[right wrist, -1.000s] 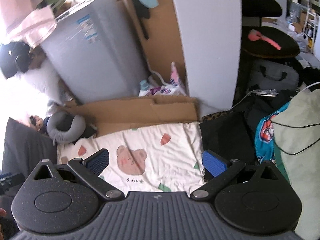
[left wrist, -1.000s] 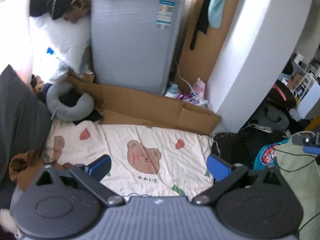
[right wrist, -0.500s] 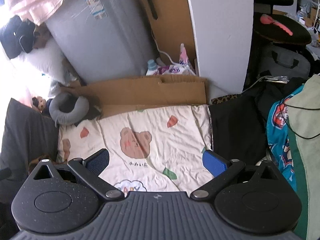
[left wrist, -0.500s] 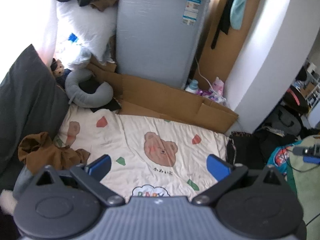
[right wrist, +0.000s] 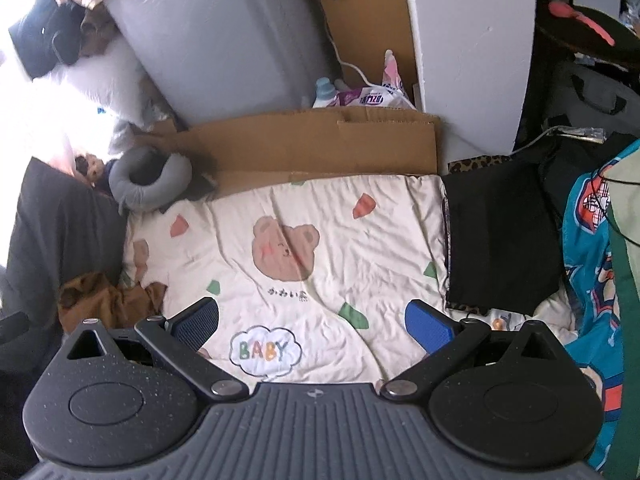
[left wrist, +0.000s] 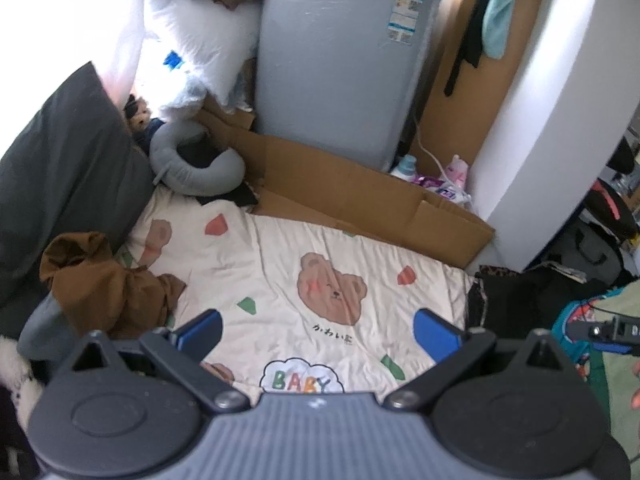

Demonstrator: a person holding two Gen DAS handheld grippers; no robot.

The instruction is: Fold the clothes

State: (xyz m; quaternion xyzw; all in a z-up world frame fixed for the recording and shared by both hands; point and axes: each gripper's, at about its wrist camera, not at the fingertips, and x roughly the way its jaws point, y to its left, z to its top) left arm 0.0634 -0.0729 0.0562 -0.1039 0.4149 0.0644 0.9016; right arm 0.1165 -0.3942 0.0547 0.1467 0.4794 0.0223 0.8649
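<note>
A crumpled brown garment (left wrist: 104, 284) lies at the left edge of a cream bear-print blanket (left wrist: 280, 264); the right wrist view shows it (right wrist: 100, 300) too. A folded black garment (right wrist: 500, 236) with a leopard-print edge rests on the blanket's right side, also seen as the black garment (left wrist: 516, 300) from the left. My left gripper (left wrist: 318, 334) hangs open above the blanket's near part, holding nothing. My right gripper (right wrist: 312, 322) is open too, above the "BABY" print, empty.
A grey appliance (left wrist: 340, 60) and flattened cardboard (left wrist: 352, 200) stand behind the blanket. A grey neck pillow (left wrist: 192, 168) and dark cushion (left wrist: 60, 160) sit at the left. A white wall corner (right wrist: 472, 40), bags and a teal printed fabric (right wrist: 592, 264) crowd the right.
Both views have pulled back and tilted down: more of the near blanket and the "BABY" print show, and the brown garment has come into view at left. Both grippers stay open.
</note>
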